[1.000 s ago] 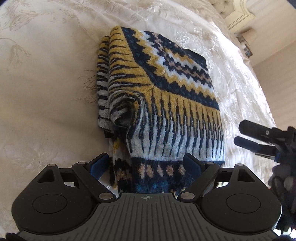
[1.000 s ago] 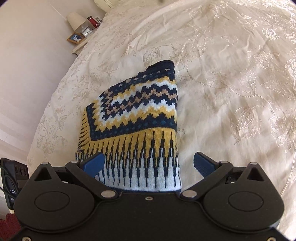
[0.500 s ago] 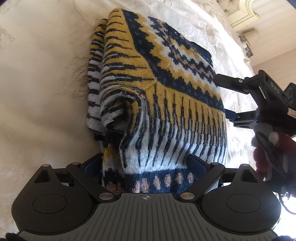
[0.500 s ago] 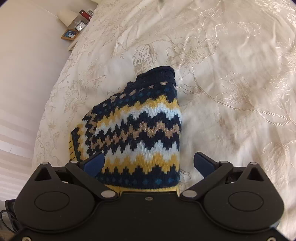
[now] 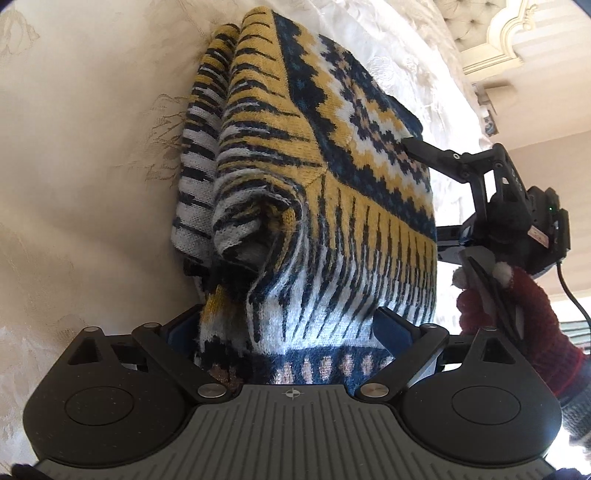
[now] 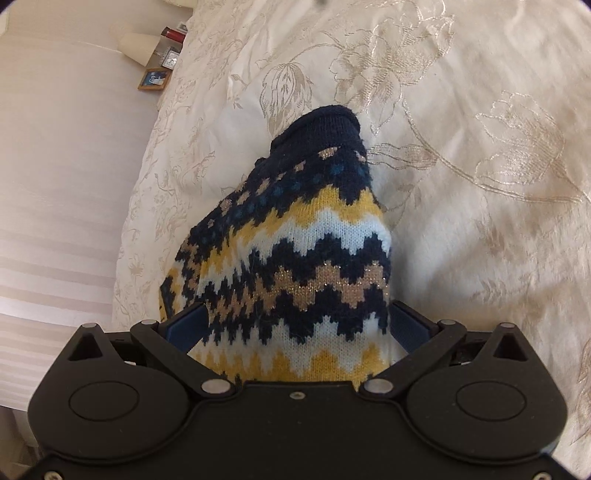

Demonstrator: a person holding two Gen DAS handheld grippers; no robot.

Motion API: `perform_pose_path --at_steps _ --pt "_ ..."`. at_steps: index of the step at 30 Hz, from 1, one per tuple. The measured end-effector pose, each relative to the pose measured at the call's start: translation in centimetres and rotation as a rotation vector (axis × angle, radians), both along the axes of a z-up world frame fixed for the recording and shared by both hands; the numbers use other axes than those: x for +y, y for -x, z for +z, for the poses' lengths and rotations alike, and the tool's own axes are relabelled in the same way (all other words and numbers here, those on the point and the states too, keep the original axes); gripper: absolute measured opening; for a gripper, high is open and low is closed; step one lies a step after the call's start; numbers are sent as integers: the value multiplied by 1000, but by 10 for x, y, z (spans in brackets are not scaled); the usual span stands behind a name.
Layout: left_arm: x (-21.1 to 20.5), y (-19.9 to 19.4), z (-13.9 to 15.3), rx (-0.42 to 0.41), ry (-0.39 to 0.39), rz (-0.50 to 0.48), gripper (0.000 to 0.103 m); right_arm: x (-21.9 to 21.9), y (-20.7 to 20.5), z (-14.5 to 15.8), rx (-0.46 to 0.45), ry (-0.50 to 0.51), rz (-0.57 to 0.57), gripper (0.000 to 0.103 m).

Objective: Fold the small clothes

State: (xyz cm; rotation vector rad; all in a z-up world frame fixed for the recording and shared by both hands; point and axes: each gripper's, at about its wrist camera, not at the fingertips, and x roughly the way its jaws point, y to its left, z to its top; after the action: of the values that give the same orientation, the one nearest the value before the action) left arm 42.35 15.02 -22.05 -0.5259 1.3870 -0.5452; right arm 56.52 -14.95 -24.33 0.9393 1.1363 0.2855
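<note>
A folded knit sweater (image 5: 332,166) in navy, yellow and white lies on a cream bedspread (image 5: 92,147). My left gripper (image 5: 286,325) is open and straddles the sweater's hem end, with the knit filling the gap between its blue pads. My right gripper (image 6: 295,325) is open too and straddles the zigzag part of the sweater (image 6: 295,240) below the navy collar (image 6: 321,122). In the left wrist view the right gripper (image 5: 424,192) comes in from the sweater's right side, one finger above the knit and one below. A hand in a red glove (image 5: 517,314) holds it.
The embroidered bedspread (image 6: 461,147) spreads out around the sweater. Beyond the bed's edge at the upper left stand a lamp (image 6: 135,46) and a small framed picture (image 6: 155,79). A tufted headboard (image 5: 491,33) shows at the top right.
Both grippers have pushed forward over the sweater. The right one slid from the striped hem up to the zigzag band near the collar. Finger spacing looks unchanged.
</note>
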Motion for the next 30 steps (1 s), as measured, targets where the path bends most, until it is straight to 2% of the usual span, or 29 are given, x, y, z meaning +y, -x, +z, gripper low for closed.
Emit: perform_pose_path --at_steps 2,3,4,5,6,7,8,9,11,15,25,28,30 --pt "1 0 1 10 20 -7 91 -5 4 -1 7 -35 -10 103" --pt "0 -1 0 12 39 -10 79 -6 6 -1 10 -47 -10 103" --pt "0 -3 -3 19 59 -13 62 -6 6 -1 11 -60 -4 102" --pt "0 -4 -5 33 78 -12 55 -4 7 0 8 -70 10 94" --pt "1 -4 -6 42 90 -10 46 -1 7 2 0 -59 31 79" --pt "1 -4 -6 44 99 -13 42 3 8 7 -7 -7 65 71" --pt "0 -4 -2 34 104 -27 40 5 9 12 -13 35 90 58" --pt "-2 -3 2 16 99 -44 37 5 11 16 -23 36 95 52" --pt "-4 0 10 -3 102 -61 36 -1 18 24 -46 13 69 50" --pt "-17 12 27 -17 114 -97 36 -11 40 44 -63 37 46 49" --pt "-79 64 46 15 145 -240 36 -65 141 69 2 138 25 49" --pt "-94 78 43 23 129 -263 36 -77 167 72 24 178 37 51" --pt "-98 84 40 16 81 -254 37 -80 176 71 36 223 51 57"
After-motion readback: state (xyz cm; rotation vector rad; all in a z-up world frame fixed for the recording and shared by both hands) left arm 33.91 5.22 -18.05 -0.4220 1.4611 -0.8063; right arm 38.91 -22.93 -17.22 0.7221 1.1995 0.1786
